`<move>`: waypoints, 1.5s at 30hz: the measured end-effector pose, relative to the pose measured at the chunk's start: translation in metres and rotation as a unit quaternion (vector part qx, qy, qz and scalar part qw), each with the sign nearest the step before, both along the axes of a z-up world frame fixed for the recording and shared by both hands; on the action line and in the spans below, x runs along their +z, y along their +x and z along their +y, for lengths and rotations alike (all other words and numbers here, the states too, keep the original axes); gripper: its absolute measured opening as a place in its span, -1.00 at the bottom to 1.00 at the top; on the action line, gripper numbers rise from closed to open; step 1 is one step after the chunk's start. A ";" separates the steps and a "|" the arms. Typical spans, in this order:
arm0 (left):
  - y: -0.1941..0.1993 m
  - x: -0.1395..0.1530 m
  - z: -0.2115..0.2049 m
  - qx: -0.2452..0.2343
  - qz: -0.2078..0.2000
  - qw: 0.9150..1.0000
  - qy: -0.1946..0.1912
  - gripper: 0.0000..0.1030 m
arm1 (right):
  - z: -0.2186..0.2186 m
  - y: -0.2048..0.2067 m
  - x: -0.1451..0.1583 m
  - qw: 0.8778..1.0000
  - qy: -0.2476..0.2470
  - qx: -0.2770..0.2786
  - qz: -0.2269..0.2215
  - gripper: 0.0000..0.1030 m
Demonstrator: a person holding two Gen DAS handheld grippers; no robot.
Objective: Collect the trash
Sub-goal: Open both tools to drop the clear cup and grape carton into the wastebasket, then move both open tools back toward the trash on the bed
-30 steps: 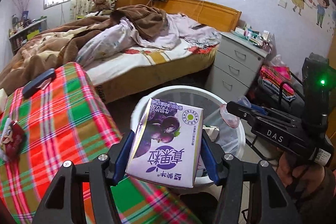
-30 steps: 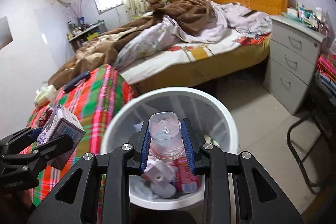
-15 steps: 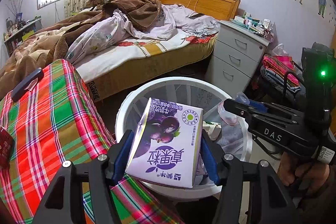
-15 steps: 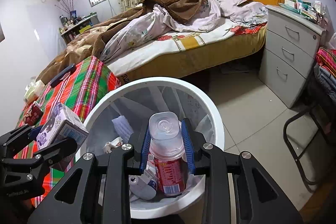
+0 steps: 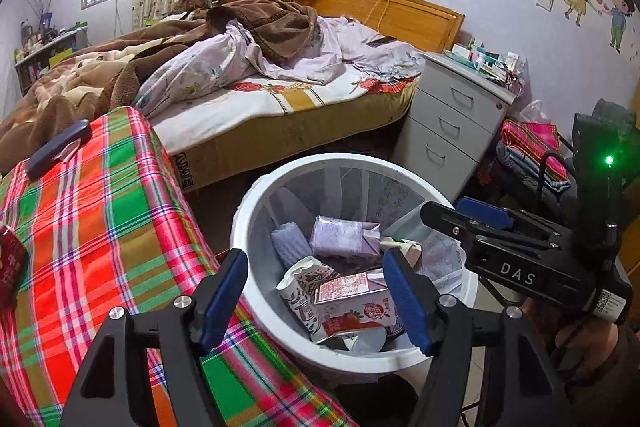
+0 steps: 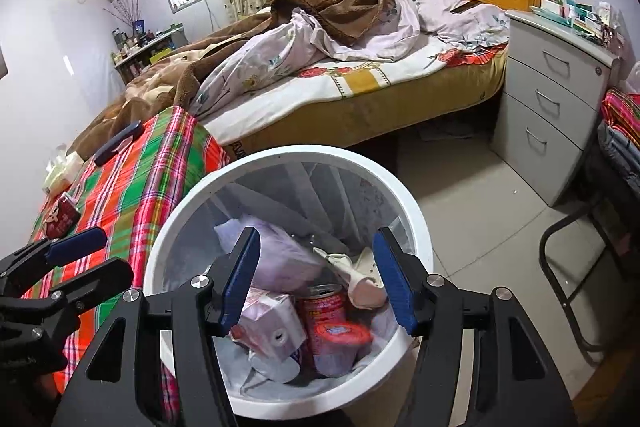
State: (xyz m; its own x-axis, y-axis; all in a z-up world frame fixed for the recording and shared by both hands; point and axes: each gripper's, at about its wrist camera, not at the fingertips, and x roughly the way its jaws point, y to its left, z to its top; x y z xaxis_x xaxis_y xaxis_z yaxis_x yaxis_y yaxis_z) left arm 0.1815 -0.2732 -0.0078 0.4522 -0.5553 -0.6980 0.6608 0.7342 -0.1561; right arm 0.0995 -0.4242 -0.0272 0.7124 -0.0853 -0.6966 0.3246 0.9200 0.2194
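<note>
Cartons, can inside white bin

cartons in bin | bin right of plaid table | bed behind

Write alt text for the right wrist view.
The open right tool hangs over a white trash bin holding a red can, a pink carton and wrappers. A plaid-covered table stands left, an unmade bed behind.
</note>
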 end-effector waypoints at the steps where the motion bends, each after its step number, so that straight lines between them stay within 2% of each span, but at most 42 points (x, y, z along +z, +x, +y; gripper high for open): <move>1: -0.001 0.002 0.003 0.004 -0.002 1.000 -0.001 0.35 | 0.001 0.000 0.001 1.000 0.000 0.000 -0.002 0.17; 18: -0.006 0.028 0.073 0.060 -0.033 0.997 -0.022 0.35 | 0.044 0.006 0.023 0.999 -0.004 0.030 -0.041 0.17; 30: 0.007 0.033 0.142 0.123 -0.040 0.991 -0.030 0.35 | 0.089 0.026 0.029 0.996 0.002 0.072 -0.054 0.17; 36: 0.021 0.033 0.194 0.178 -0.040 0.983 -0.036 0.35 | 0.117 0.040 0.028 0.994 0.005 0.099 -0.048 0.17; 45: 0.042 0.029 0.277 0.256 -0.042 0.966 -0.023 0.35 | 0.165 0.068 0.024 0.988 0.013 0.151 -0.039 0.17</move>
State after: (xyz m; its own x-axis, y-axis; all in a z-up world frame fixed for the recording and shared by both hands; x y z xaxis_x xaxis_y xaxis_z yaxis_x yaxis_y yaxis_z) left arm 0.2238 0.0037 0.0209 0.7295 -0.2743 -0.6265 0.2250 0.9613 -0.1588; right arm 0.1675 -0.2589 -0.0028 0.7538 0.1560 -0.6383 0.0179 0.9662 0.2571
